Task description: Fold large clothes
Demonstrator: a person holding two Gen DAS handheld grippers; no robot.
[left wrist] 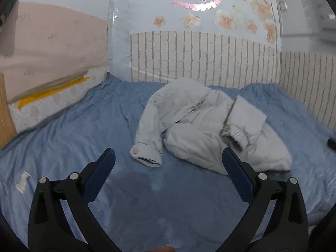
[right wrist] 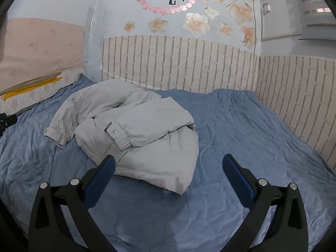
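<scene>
Jacket (left wrist: 201, 124): crumpled on the blue bedspread (left wrist: 84, 126).
Left gripper (left wrist: 168, 157): jaws spread, empty.
Right gripper (right wrist: 169, 163): jaws spread, empty.

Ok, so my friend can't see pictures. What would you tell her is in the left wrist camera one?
A puffy light grey jacket lies crumpled on a blue bedspread, one buttoned sleeve cuff flopped toward the camera. The left tool is open above the bed, holding nothing. Behind is a brick-pattern wall panel with flower stickers above.
</scene>
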